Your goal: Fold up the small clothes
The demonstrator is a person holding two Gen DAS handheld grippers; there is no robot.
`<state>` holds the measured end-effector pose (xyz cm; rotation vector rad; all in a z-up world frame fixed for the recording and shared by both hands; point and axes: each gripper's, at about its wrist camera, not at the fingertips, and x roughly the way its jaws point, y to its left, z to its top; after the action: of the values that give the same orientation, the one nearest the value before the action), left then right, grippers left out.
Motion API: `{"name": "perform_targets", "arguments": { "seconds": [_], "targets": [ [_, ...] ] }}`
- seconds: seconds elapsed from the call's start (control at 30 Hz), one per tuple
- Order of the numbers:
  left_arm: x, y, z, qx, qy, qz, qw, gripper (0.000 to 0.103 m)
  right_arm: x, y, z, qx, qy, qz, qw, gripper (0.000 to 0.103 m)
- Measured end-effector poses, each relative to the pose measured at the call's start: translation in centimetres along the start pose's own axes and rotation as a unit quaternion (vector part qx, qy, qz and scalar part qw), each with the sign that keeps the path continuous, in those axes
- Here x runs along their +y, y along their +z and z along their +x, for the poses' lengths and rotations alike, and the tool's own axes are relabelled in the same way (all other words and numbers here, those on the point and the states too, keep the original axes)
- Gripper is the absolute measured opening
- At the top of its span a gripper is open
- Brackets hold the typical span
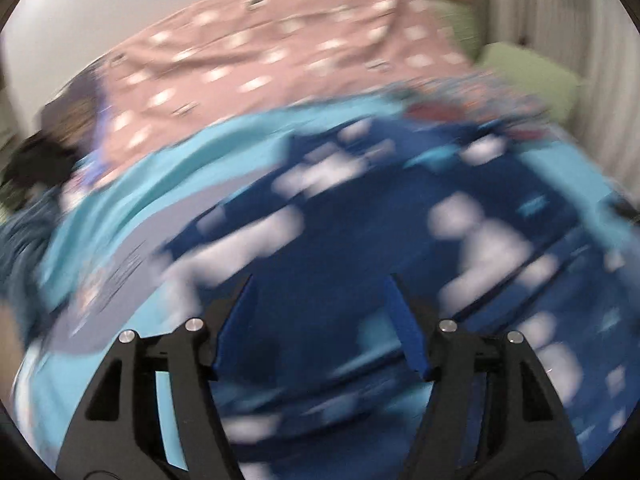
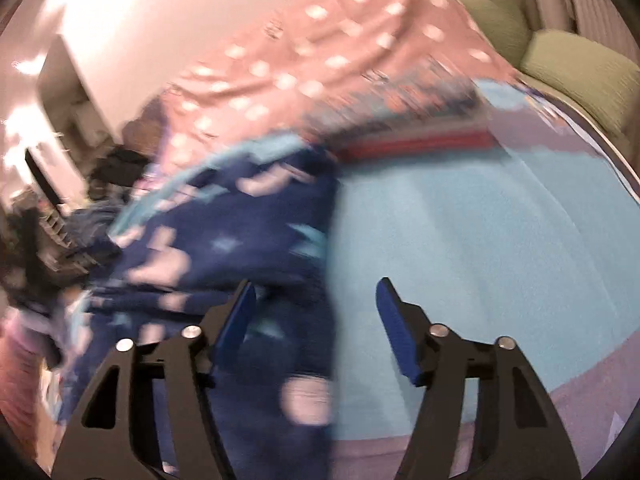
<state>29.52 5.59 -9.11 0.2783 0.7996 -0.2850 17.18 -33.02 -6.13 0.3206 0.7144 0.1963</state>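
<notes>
Presently both views are smeared by motion, so fine detail is lost.

Left side first. The left gripper (image 1: 320, 292) hangs with its jaws spread and nothing between them; the navy garment (image 1: 360, 248), dark blue with pale blotches, lies directly below and ahead of it. The garment rests on a light blue mat (image 1: 168, 184), which in turn lies over a pink spotted bedspread (image 1: 260, 48). Whether the fingers touch the cloth I cannot tell through the blur.

Right side. The right gripper (image 2: 316, 292) is likewise spread and empty. Its left finger sits over the garment's right edge (image 2: 240, 248); its right finger is over bare mat (image 2: 480, 220). A red-trimmed piece of cloth (image 2: 416, 144) lies on the mat beyond the garment, and green cushions (image 2: 580, 72) sit at the far right.

Judgement: the step in hand looks like a re-grasp, both grippers free over the garment and neither yet holding it. How far folded it is I cannot read.

To do it well: let the hands settle first. Pick matching points on one edge, one per gripper, pinching only the layers meant to move. Pinch the cloth alone, not the mat beneath. Lift both sides evenly, carry the edge across, lay it flat, then release.
</notes>
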Motion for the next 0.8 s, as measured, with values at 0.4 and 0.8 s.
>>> {"name": "perform_targets", "arguments": {
  "seconds": [0.4,0.8],
  "targets": [
    [0.4,-5.1,-4.6,-0.014,0.012,-0.001,0.9998,0.059,4.9,-0.9,2.3,0.079,-0.048,-0.076,0.993,0.059],
    [-6.4,-19.8,-21.3,-0.072,-0.118,-0.029,0.9899,0.072,16.0,-14.8,-12.0,0.072,0.139,-0.188,0.970,0.059]
  ]
}}
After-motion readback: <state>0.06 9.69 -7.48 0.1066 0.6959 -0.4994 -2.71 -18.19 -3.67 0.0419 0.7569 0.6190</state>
